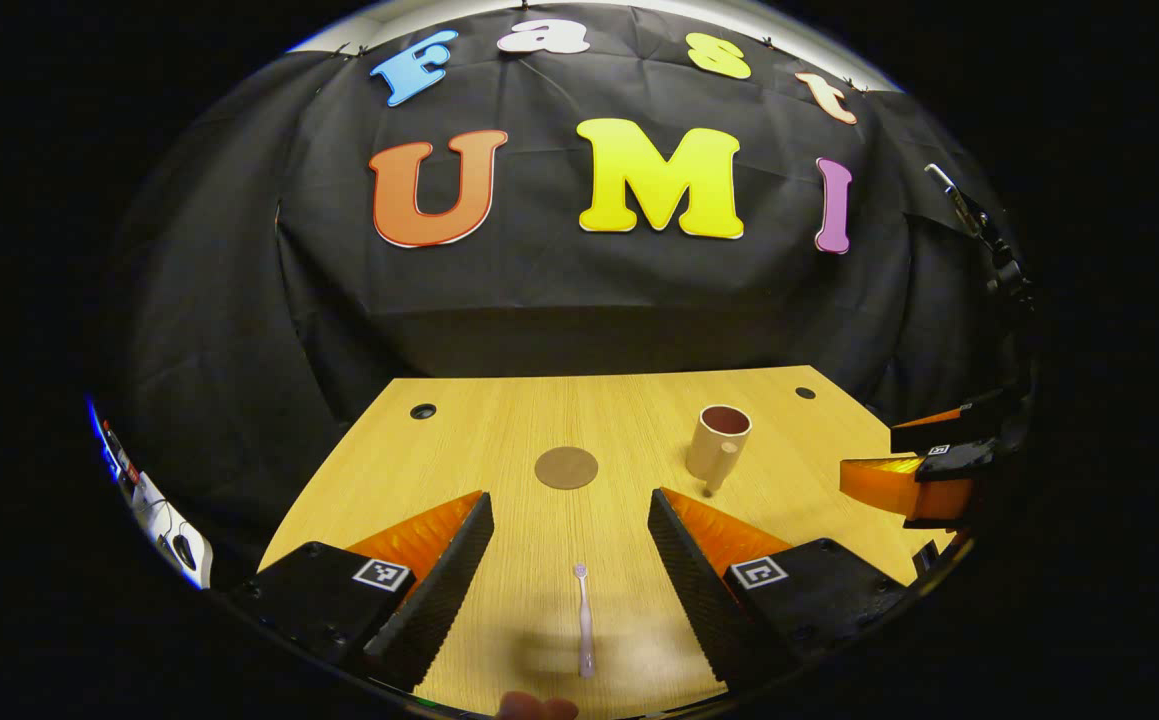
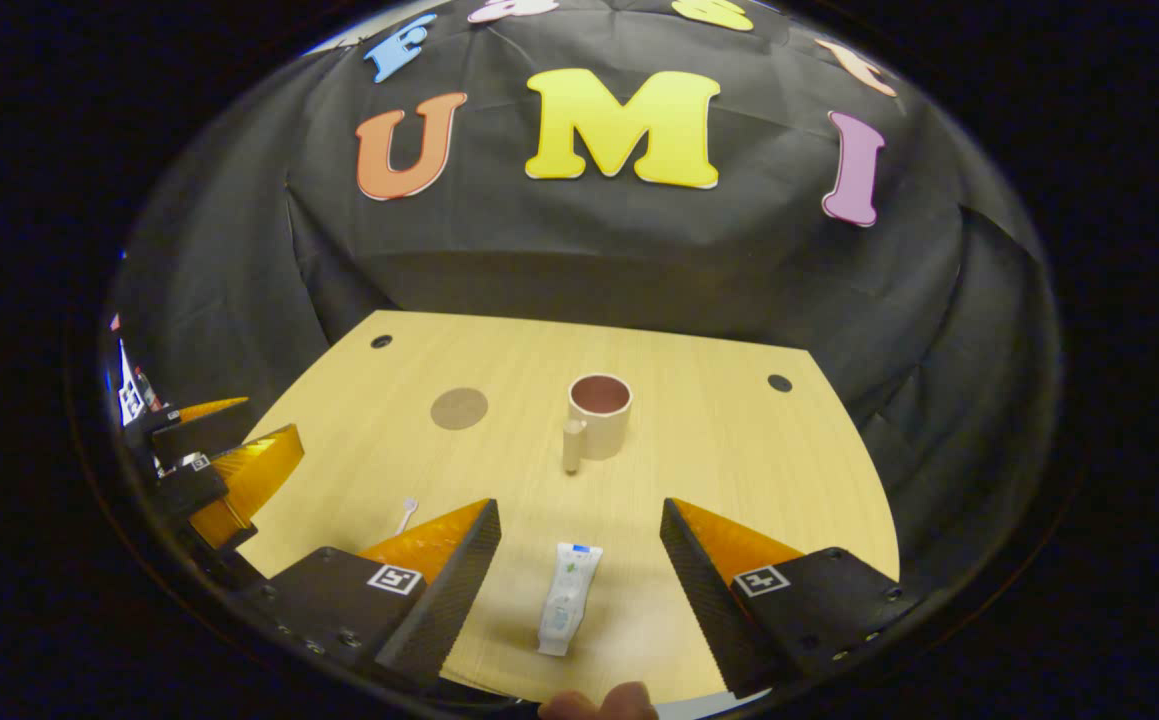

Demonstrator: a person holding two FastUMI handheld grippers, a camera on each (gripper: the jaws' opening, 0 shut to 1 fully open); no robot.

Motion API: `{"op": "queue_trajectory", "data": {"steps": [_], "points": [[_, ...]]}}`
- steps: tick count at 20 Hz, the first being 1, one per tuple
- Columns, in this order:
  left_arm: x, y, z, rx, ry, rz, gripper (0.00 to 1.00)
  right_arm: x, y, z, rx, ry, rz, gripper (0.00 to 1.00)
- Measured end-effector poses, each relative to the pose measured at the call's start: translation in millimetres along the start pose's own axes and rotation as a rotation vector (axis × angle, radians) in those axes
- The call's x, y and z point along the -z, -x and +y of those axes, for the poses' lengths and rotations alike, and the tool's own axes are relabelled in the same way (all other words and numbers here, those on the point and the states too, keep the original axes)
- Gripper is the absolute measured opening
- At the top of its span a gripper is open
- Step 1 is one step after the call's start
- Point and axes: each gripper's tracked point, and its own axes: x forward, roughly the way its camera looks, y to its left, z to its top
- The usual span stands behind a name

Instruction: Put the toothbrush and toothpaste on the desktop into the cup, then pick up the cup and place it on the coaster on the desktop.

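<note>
So both grippers hang above the near edge of the pale wooden surface [image 1: 559,420], each with its fingers spread wide and nothing between them yet. The left gripper [image 1: 571,520] is lined up over the slim pale plastic toothbrush [image 1: 584,620], which lies flat with its head pointing away toward the round brown coaster [image 1: 566,467]. The right gripper [image 2: 579,528] frames the small white toothpaste tube [image 2: 567,598], also lying flat, cap end toward the camera as far as I can tell. The beige ceramic-looking cup with a dark reddish inside [image 2: 599,415] stands upright further back, handle facing the near side, well apart from the coaster.

Handling guesses: the toothbrush looks light and stiff but thin, so it sits low on the surface and could skid or roll; I'd pinch it mid-handle. The tube is probably soft and squashy, so grab across the middle of its body, gently. The cup seems the heavy, breakable one; take it by the rim wall or the handle.
</note>
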Motion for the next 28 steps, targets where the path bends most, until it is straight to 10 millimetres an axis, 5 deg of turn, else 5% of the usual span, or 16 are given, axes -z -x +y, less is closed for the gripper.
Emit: {"op": "queue_trajectory", "data": {"steps": [15, 23, 28], "points": [[128.7, -10.8, -18.5, 0.088, 0.042, 0.489, 1.0, 89.9, -41.4, 6.5, -0.012, -0.049, 0.467, 0.96], [148.2, -15.7, -17.5, 0.078, 0.072, 0.58, 1.0, 124.7, -68.5, 5.8, 0.008, -0.107, 0.685, 0.96], [158.5, -18.2, -17.0, 0.073, 0.079, 0.614, 1.0, 127.7, -84.9, 12.4, 0.011, -0.102, 0.754, 0.96]]}}
